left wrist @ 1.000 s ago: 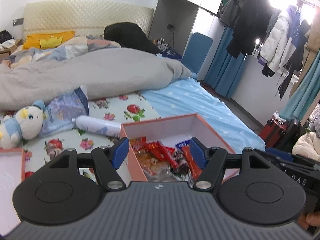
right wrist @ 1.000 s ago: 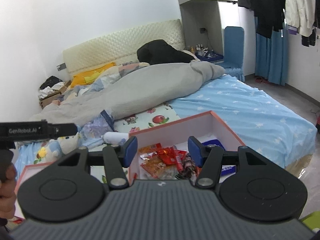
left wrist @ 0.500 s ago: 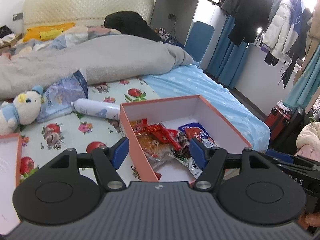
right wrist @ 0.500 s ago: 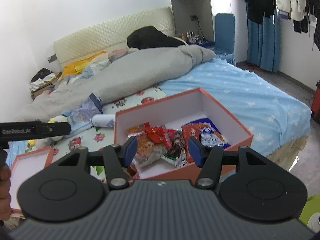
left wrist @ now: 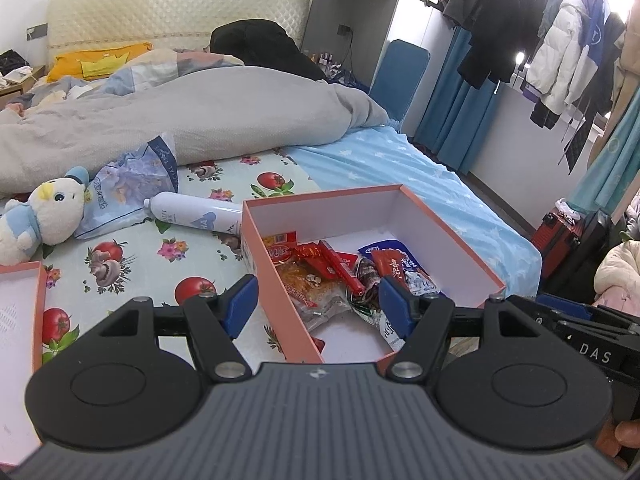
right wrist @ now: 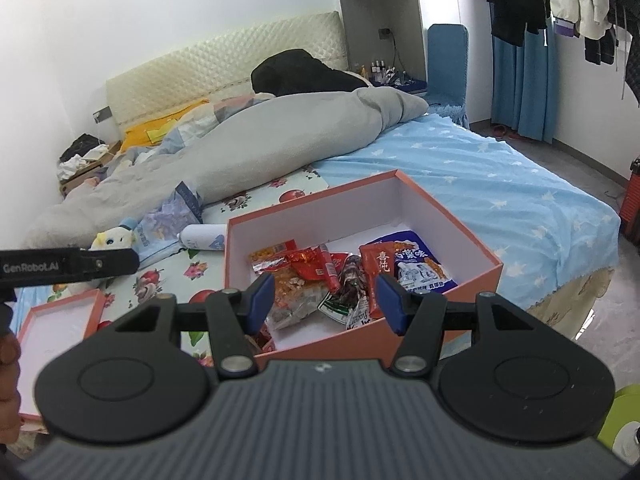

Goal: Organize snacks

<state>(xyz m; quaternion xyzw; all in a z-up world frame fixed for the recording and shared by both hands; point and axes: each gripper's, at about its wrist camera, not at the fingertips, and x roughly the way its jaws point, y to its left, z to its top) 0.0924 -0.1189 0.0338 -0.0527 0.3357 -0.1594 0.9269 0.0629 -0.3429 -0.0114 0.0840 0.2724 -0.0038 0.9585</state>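
An orange box (left wrist: 448, 232) (right wrist: 452, 220) with a white inside sits on the bed near its foot edge. Several snack packets lie in its near half: red sticks (left wrist: 340, 266) (right wrist: 320, 262), a clear pack of brown crackers (left wrist: 316, 288) (right wrist: 288, 292) and a blue-and-red bag (left wrist: 400, 266) (right wrist: 408, 264). My left gripper (left wrist: 316, 306) hovers open over the box's near left wall, nothing between its blue pads. My right gripper (right wrist: 325, 302) hovers open above the packets, also holding nothing.
The box's lid (left wrist: 16, 304) (right wrist: 56, 328) lies upturned at the left. A white bottle (left wrist: 192, 214), a plush duck (left wrist: 44, 208) and a pale blue bag (left wrist: 132, 184) lie behind it. A grey duvet (left wrist: 200, 112) fills the bed's far side. Suitcases (left wrist: 560, 236) stand on the floor at right.
Both grippers have sunk and tipped downward toward the box, so its inside and the packets show more fully. The jaws of both have kept their width.
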